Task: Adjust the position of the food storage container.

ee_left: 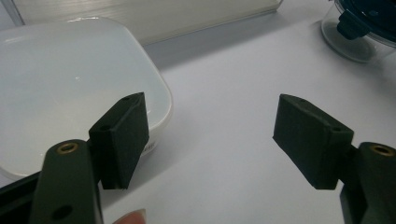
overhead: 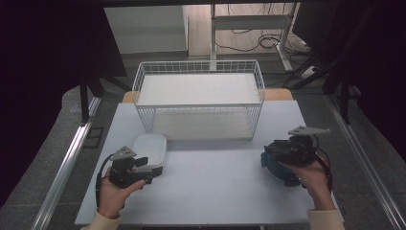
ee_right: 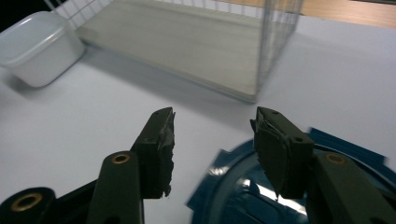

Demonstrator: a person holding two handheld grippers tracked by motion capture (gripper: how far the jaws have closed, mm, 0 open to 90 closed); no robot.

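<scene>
- The left tool (overhead: 155,168) has its jaws spread wide with nothing between them; one pad (ee_left: 122,140) sits just beside the rim of the white lidded container (overhead: 150,148), which rests on the worktop (overhead: 215,187) in front of the wire basket (overhead: 198,98).
- Risk here: closing from this angle could catch only the container's rounded edge and push it aside.
- The right tool (ee_right: 212,154) hangs half spread over the blue-lidded round container (overhead: 277,167) at the worktop's right; its jaws pinch nothing.
- Risk here: the pads may slip off the smooth lid or tip the container.
</scene>
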